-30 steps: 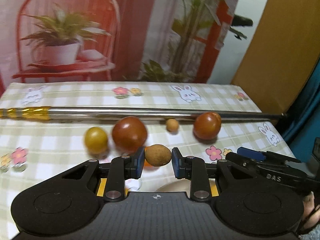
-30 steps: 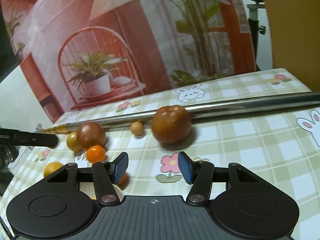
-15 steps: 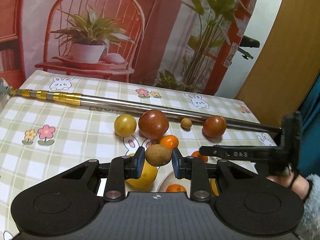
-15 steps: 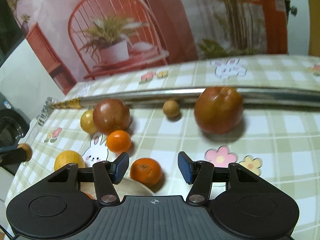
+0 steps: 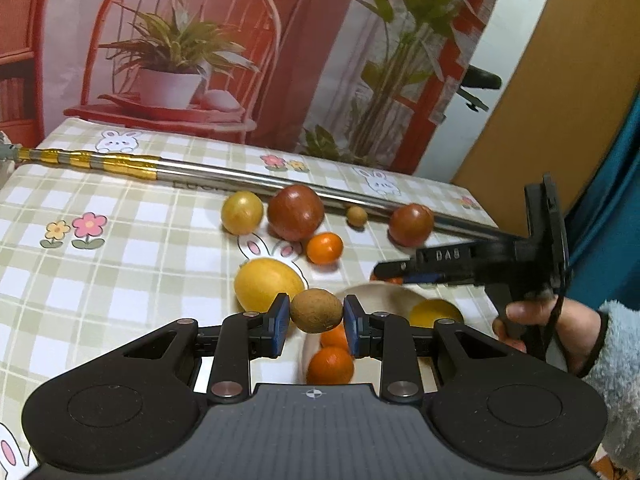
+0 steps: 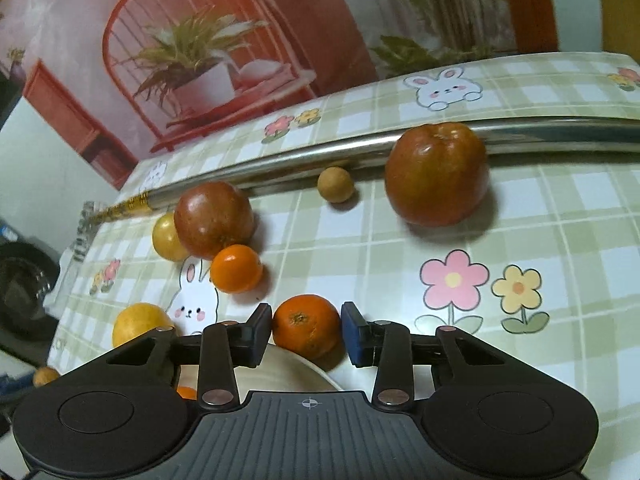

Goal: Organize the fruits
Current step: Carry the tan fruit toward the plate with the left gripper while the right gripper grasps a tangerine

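Small brown fruit [image 5: 316, 311] is pinched in the left claw [image 5: 313, 319], held in the air above the near edge of the white bowl [image 5: 372, 292]; bowl already has two oranges [image 5: 330, 364] and a yellow fruit [image 5: 434, 312] in it. Right claw [image 6: 306, 334] is spread wide w/ a mandarin [image 6: 307, 326] between its blue pads, not clamped yet as far as I can tell; that mandarin sits on the bench [image 6: 560, 248] just outside the bowl rim [image 6: 288, 364].

Step in hand, my read: drop brown fruit into bowl. Do it well: carry it fwd till it's over bare bowl floor, not over the oranges, lower close, then let go so it doesn't bounce out; it's round and will prob. roll.

Room: the two claws are near each other at the bowl, right one reaching in from the side; go one at a time to avoid a knock. Lemon [image 5: 269, 283] lies just beside the bowl on the left; loose orange [image 5: 325, 248], two red tomatoes [image 5: 295, 212], yellow plum [image 5: 242, 212] and a tiny brown fruit [image 5: 357, 215] lie farther back, near a steel pole [image 5: 200, 179] that stops rolling that way. Bench to the left is bare checked cloth; right bench edge is close behind the right claw.
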